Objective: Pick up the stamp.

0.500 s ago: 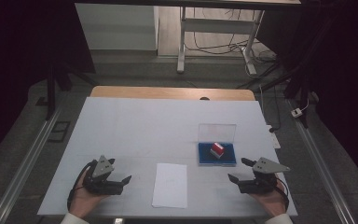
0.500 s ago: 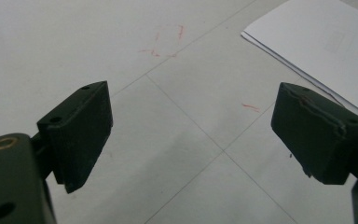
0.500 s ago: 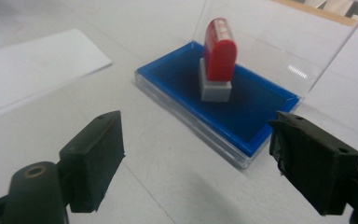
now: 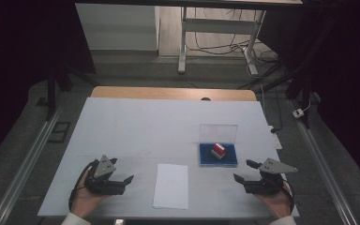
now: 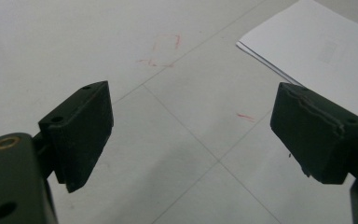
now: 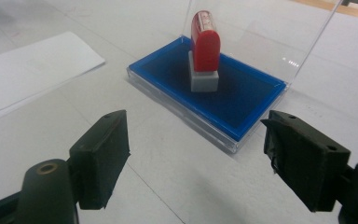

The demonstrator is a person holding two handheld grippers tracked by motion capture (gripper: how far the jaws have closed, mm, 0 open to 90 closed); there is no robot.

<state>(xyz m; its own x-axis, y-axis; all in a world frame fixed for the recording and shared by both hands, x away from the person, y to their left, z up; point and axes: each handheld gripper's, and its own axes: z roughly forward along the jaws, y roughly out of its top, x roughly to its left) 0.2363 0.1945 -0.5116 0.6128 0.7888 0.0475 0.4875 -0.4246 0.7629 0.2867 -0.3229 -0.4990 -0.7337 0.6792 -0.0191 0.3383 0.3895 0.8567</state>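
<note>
A red stamp (image 4: pixel 218 150) (image 6: pixel 205 51) with a grey base stands upright on a blue ink pad (image 4: pixel 218 156) (image 6: pixel 223 88) in a clear case whose lid (image 4: pixel 218 132) is raised. A white sheet of paper (image 4: pixel 171 186) (image 5: pixel 321 51) lies near the table's front edge. My right gripper (image 4: pixel 244 171) (image 6: pixel 196 154) rests open at the front right, just short of the ink pad, nothing between its jaws. My left gripper (image 4: pixel 122 179) (image 5: pixel 191 130) rests open at the front left, pointing toward the paper, over bare table.
The white table top (image 4: pixel 145 126) has faint red marks (image 5: pixel 165 51) and thin pencil lines. A wooden strip (image 4: pixel 168 93) runs along the far edge. Metal rails flank the table, and desk legs with cables (image 4: pixel 215 42) stand beyond it.
</note>
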